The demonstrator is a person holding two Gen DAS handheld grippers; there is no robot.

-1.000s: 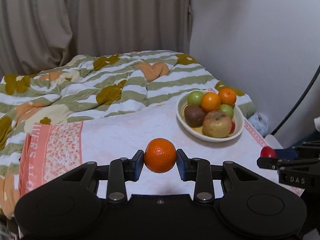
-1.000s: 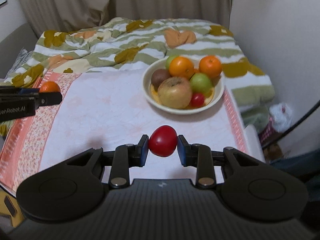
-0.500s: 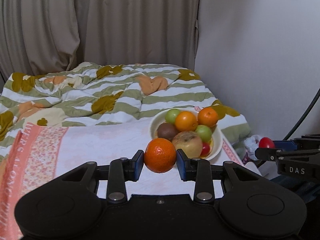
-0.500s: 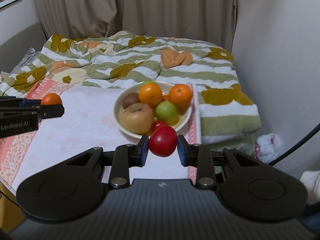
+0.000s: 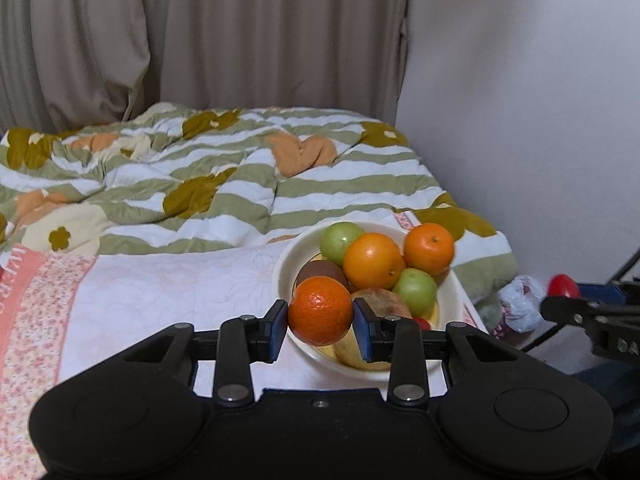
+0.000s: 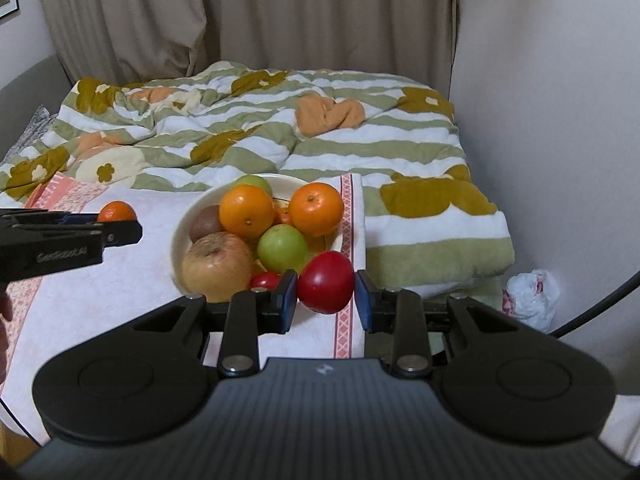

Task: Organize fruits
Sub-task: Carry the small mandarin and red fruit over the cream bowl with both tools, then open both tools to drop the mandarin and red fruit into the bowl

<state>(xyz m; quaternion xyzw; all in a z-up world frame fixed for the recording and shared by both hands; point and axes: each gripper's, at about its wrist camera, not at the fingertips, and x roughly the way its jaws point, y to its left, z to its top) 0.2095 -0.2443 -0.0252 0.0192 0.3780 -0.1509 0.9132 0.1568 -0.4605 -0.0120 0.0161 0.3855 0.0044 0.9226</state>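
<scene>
Left wrist: orange [image 5: 320, 310] clamped in left tool [image 5: 320, 322], held above the bowl's [image 5: 456, 300] near rim. Right tool [image 6: 326, 295] grips tomato [image 6: 325, 281], just right of the bowl [image 6: 182, 232]. Bowl ahead is piled full. Risk: dropped fruit lands on the heap, rolls off onto the cloth [image 6: 120, 288] or floor; tools could collide.
</scene>
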